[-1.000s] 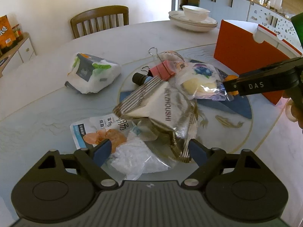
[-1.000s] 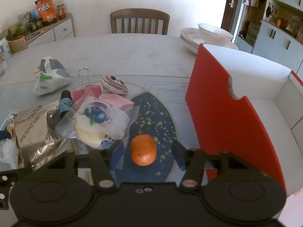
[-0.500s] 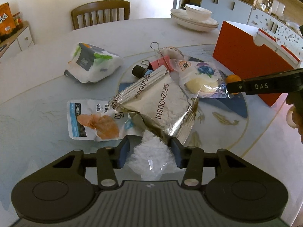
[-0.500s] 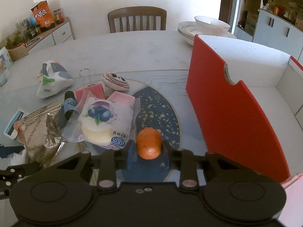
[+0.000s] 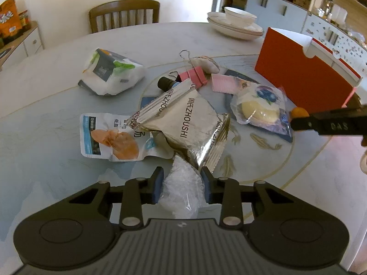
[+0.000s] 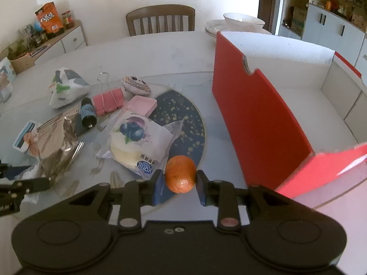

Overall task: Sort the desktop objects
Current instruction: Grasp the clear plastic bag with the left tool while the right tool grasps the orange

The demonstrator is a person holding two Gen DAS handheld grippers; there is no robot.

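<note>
The round table (image 5: 57, 73) has a smooth, pale marble-look top with a glass turntable (image 5: 298, 160) inset at its centre. At 2 o'clock from the pile stands the box (image 6: 257, 119): rigid board, red outside, white inside, open-topped, with a notch cut in its near wall. Stacked white ceramic plates (image 5: 236, 26) and a bowl sit at 1 o'clock, a slatted wooden chair (image 5: 123, 13) at 12 o'clock.

The pile, by size:
- a crinkled silver foil snack pouch (image 5: 183, 123) at centre, overlapping a flat printed sachet (image 5: 110, 137) at 9 o'clock
- a soft white plastic packet (image 5: 110, 73) at 10 o'clock, apart from the rest
- a clear-wrapped round cake (image 6: 135, 146) with blueberry print at 3 o'clock
- a pink binder clip (image 5: 192, 75) with wire handles, a dark bottle (image 6: 88, 114) and a pink pad (image 6: 142, 104) at 12 o'clock

The left gripper (image 5: 182, 185) is closing its jaws, with its blue pads pressed on a crumpled clear bag (image 5: 181, 190) of white granules that lies partly under the foil pouch at 6 o'clock.

The right gripper (image 6: 180, 184) is clamped on a small dimpled orange (image 6: 180, 174), held just beside the cake wrapper, with the red wall at 2 o'clock
</note>
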